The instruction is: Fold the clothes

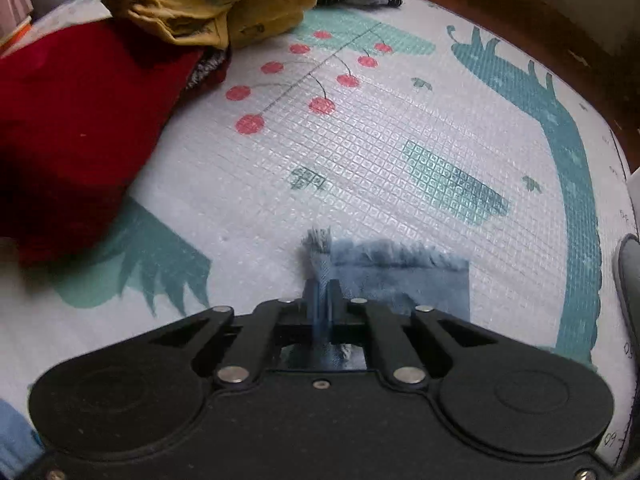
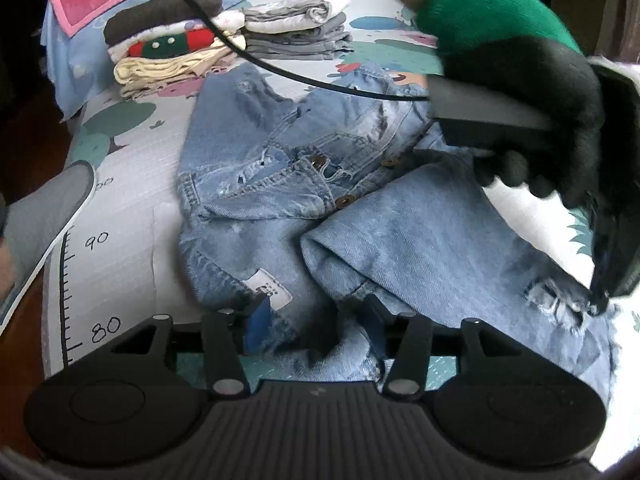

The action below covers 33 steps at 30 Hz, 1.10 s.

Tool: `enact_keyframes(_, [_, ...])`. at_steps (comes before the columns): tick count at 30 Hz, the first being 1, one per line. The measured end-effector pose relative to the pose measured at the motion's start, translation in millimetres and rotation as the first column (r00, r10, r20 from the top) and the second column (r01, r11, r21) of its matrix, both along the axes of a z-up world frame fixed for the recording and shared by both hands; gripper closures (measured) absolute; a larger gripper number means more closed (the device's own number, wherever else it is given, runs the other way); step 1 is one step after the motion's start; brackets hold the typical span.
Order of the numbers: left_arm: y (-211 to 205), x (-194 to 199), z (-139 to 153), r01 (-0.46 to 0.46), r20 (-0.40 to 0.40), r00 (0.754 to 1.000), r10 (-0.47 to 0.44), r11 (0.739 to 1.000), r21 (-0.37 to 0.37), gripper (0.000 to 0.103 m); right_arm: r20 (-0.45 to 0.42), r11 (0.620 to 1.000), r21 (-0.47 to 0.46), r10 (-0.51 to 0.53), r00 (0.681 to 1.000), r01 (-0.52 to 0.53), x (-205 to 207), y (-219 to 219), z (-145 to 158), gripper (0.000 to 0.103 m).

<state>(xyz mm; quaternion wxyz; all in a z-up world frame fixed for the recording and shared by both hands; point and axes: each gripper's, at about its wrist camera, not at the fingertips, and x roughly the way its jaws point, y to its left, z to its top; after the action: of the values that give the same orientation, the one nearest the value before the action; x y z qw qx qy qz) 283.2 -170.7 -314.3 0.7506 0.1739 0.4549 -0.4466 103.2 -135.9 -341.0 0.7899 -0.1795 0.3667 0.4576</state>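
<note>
With our left hand-held gripper (image 1: 322,280) clamped on a frayed hem of the denim jacket (image 2: 280,184) spread on the play mat (image 1: 360,140), and the right hand-held gripper (image 2: 316,316) gaping around bunched denim (gripping nothing), we should pull the cloth taut before folding

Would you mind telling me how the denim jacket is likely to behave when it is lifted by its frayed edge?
The denim jacket will probably sag and drape, since it already lies in soft creases on the play mat. It looks fairly heavy for cloth, given its thick layered seams. The frayed edge pinched in the left claw seems unlikely to slip, though its loose threads might pull.
</note>
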Motion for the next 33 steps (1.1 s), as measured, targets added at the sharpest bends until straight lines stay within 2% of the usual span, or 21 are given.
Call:
enact_keyframes(3, [30.7, -6.1, 30.2, -0.016, 0.008, 1.0, 0.017, 0.993, -0.114, 0.102, 0.001, 1.0, -0.005, -0.009, 1.0, 0.009, 1.8, -1.3, -0.6, 0.05])
enact_keyframes(6, [78.2, -17.1, 66.6, -0.054, 0.027, 0.998, 0.061, 0.976, -0.209, 0.102, 0.003, 1.0, -0.007, -0.01, 1.0, 0.01, 2.3, -0.8, -1.1, 0.049])
enact_keyframes(10, [157.5, -30.2, 106.3, -0.185, 0.019, 0.979, 0.201, 0.928, -0.322, 0.102, 0.007, 1.0, -0.013, 0.0, 1.0, 0.0, 2.7, 3.2, -1.3, 0.049])
enact_keyframes(14, [230.2, -40.6, 129.7, -0.327, 0.01, 0.932, 0.362, 0.853, -0.406, 0.101, -0.006, 1.0, -0.025, 0.013, 1.0, -0.013, 4.6, 9.2, -2.7, 0.048])
enact_keyframes(17, [277.7, -43.4, 134.7, -0.434, -0.018, 0.879, 0.477, 0.782, -0.448, 0.102, -0.025, 1.0, -0.018, 0.014, 1.0, -0.014, 7.2, 8.9, -2.4, 0.047])
enact_keyframes(20, [313.6, -41.5, 127.3, -0.526, -0.062, 0.821, 0.567, 0.711, -0.467, 0.101, -0.057, 1.0, 0.004, 0.005, 0.998, -0.005, 12.2, 5.7, -2.1, 0.047])
enact_keyframes(21, [322.9, -40.3, 123.7, -0.549, -0.077, 0.806, 0.587, 0.693, -0.467, 0.101, -0.075, 1.0, 0.012, 0.002, 0.997, -0.002, 14.8, 4.4, -2.3, 0.047])
enact_keyframes(24, [339.0, -36.6, 112.9, -0.587, -0.099, 0.781, 0.617, 0.671, -0.454, 0.101, -0.097, 0.999, 0.04, 0.005, 0.995, -0.001, 21.7, 1.3, 1.8, 0.047])
enact_keyframes(25, [341.7, -34.8, 109.8, -0.591, -0.11, 0.78, 0.616, 0.667, -0.454, 0.101, -0.088, 0.998, 0.059, -0.003, 0.996, 0.008, 23.4, 0.1, 5.4, 0.049])
enact_keyframes(26, [342.1, -33.8, 108.3, -0.582, -0.111, 0.788, 0.606, 0.674, -0.454, 0.101, -0.08, 0.997, 0.079, -0.011, 0.997, 0.018, 25.0, -1.1, 9.1, 0.049])
enact_keyframes(28, [340.1, -32.6, 107.6, -0.556, -0.104, 0.81, 0.577, 0.698, -0.451, 0.101, -0.015, 0.994, 0.107, -0.025, 1.0, 0.026, 26.2, 1.2, 16.2, 0.049])
enact_keyframes(30, [335.9, -32.7, 115.3, -0.519, -0.115, 0.835, 0.537, 0.704, -0.485, 0.101, 0.032, 0.997, 0.082, 0.0, 0.999, -0.002, 28.7, 13.3, 15.5, 0.049])
enact_keyframes(32, [332.1, -32.9, 124.4, -0.481, -0.125, 0.86, 0.495, 0.702, -0.525, 0.101, -0.006, 0.997, 0.069, 0.02, 1.0, -0.019, 33.2, 21.4, 9.6, 0.045])
enact_keyframes(33, [330.9, -32.8, 130.6, -0.459, -0.127, 0.871, 0.474, 0.694, -0.555, 0.101, -0.034, 0.998, 0.067, 0.018, 0.999, -0.015, 34.0, 22.4, 5.6, 0.037])
